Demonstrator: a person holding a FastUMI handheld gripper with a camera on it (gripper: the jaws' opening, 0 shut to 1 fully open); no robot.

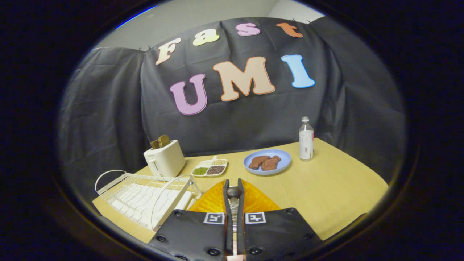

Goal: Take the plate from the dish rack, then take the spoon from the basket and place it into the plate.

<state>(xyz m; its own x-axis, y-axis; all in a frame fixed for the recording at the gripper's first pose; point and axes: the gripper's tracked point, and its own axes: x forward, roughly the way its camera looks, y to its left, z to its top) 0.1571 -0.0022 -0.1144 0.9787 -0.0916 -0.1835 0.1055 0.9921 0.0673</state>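
Note:
My gripper (233, 184) is shut on a spoon (233, 193). The spoon's dark rounded end sits between the fingertips, and its silvery handle runs back down the narrow gap between the fingers. Directly below and just ahead of the fingers lies an orange ribbed plate (259, 201) on the wooden table, partly hidden by the gripper body. The spoon hangs over this plate; I cannot tell whether it touches it. A white wire dish rack (141, 197) stands to the left of the fingers and the plate.
Beyond the rack stands a white toaster (165, 161) with bread in its slots. A small sectioned dish of beans (210, 168), a blue plate with brown pieces (267, 162) and a clear bottle (306, 139) sit further back. The table (333, 185) stretches to the right.

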